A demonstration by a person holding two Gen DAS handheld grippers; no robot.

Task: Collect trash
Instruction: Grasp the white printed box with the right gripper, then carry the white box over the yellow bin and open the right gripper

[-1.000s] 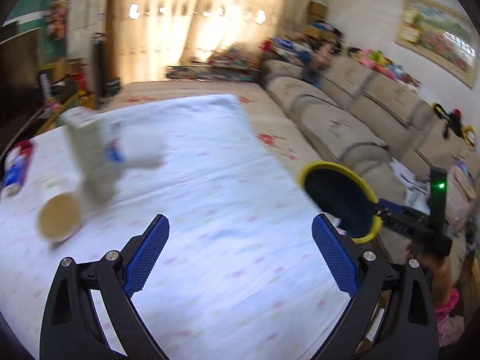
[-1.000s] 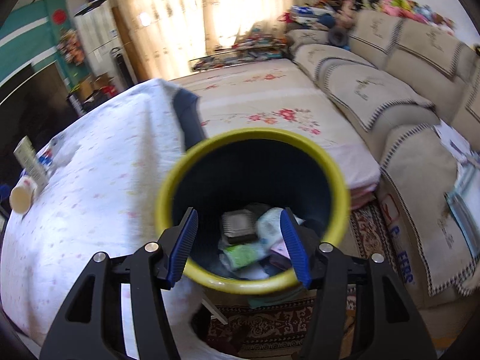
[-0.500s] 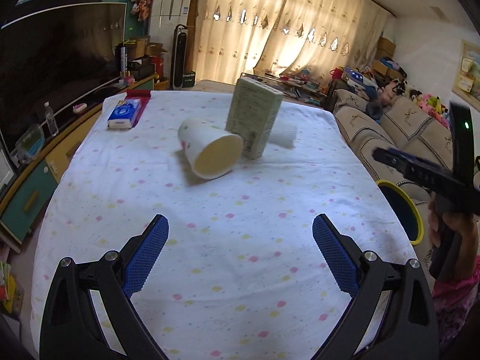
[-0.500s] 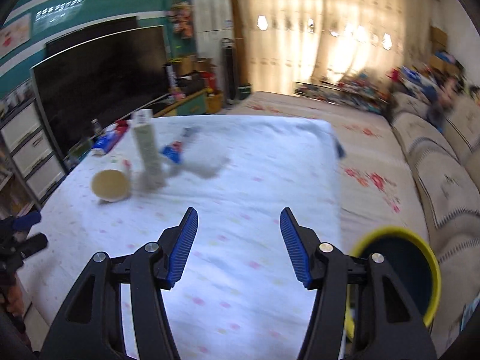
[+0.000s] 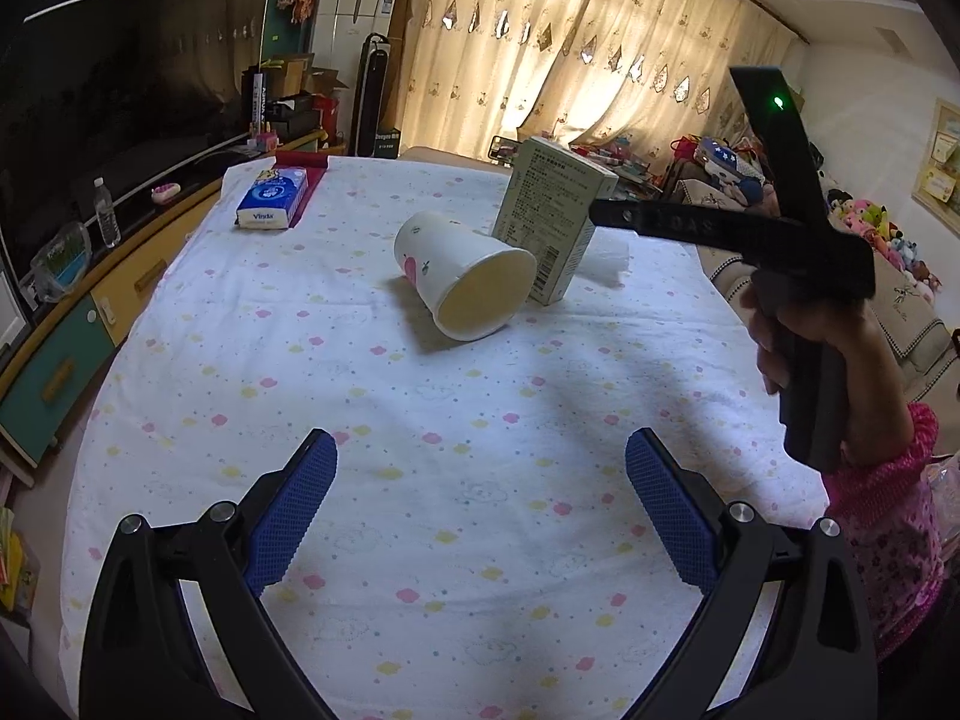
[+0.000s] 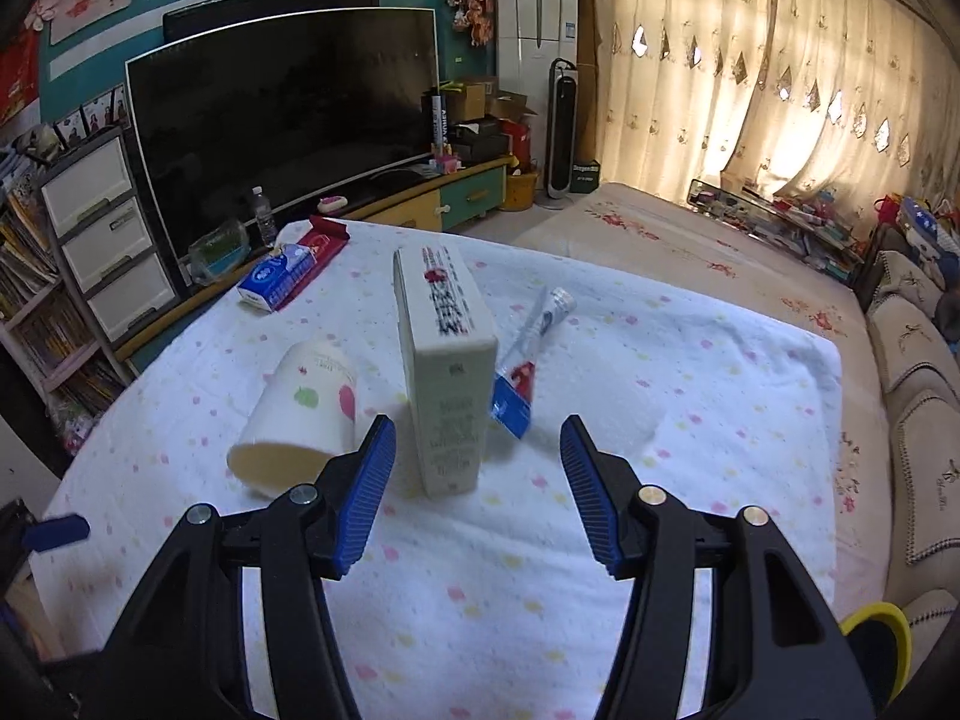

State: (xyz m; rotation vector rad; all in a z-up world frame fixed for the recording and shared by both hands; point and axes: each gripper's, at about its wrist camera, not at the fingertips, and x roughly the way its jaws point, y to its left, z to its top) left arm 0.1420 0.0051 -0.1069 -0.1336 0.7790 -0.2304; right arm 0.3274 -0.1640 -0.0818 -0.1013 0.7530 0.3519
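Observation:
On the dotted white tablecloth (image 5: 420, 480) a paper cup (image 5: 465, 273) lies on its side beside an upright pale carton (image 5: 552, 228). From the right wrist view the same carton (image 6: 447, 384) stands just beyond my right gripper (image 6: 477, 483), which is open and empty. The cup (image 6: 300, 417) lies to its left, and a squeezed tube (image 6: 528, 354) lies behind the carton. My left gripper (image 5: 480, 510) is open and empty over bare cloth, well short of the cup. The yellow-rimmed trash bin (image 6: 879, 630) shows at the lower right edge.
A blue tissue pack (image 5: 273, 198) lies on a red strip at the table's far left. A hand (image 5: 804, 336) holds the right gripper's handle at the right of the left wrist view. A television (image 6: 282, 102), drawers and a sofa (image 6: 918, 372) surround the table.
Both grippers have swung from the bin side to face the table. The right gripper has moved close to the carton; the left has held still for the last half second.

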